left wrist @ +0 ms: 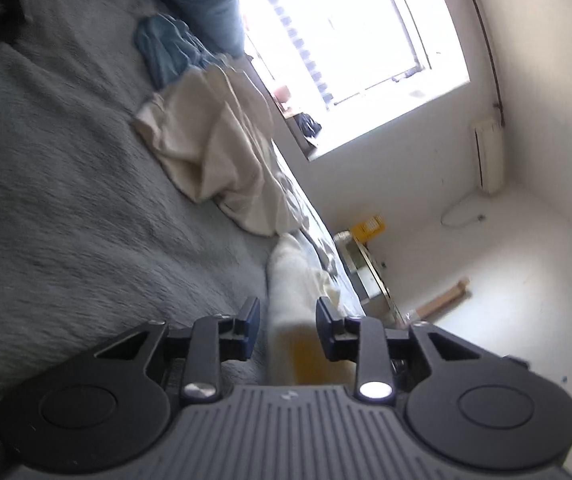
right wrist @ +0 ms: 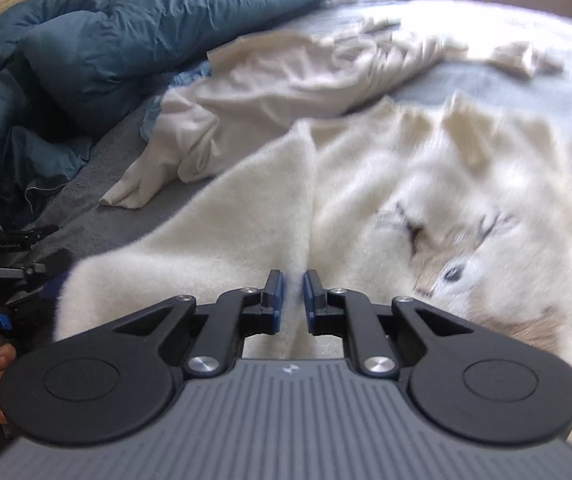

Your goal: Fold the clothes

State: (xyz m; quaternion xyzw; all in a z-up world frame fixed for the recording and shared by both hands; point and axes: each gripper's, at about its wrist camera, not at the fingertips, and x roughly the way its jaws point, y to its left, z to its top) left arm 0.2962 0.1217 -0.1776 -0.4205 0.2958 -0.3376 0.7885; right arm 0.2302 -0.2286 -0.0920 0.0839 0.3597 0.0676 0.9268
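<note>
A fluffy white sweater [right wrist: 365, 200] with a tan and grey animal face lies spread on the grey bed. My right gripper [right wrist: 293, 280] is nearly shut, pinching a raised fold of the sweater between its pads. In the tilted left wrist view, my left gripper [left wrist: 287, 312] is open, with a white sleeve or edge of the sweater [left wrist: 289, 280] running between its fingers; whether they touch it I cannot tell. The left gripper also shows at the left edge of the right wrist view [right wrist: 26, 272], next to the sweater's edge.
A crumpled cream garment [right wrist: 286, 80] lies beyond the sweater, also in the left wrist view [left wrist: 214, 144]. A dark teal duvet [right wrist: 106, 40] is piled at the headboard. A blue cloth [left wrist: 166, 48] lies on the grey blanket [left wrist: 66, 180]. A window [left wrist: 345, 40] and walls are beyond.
</note>
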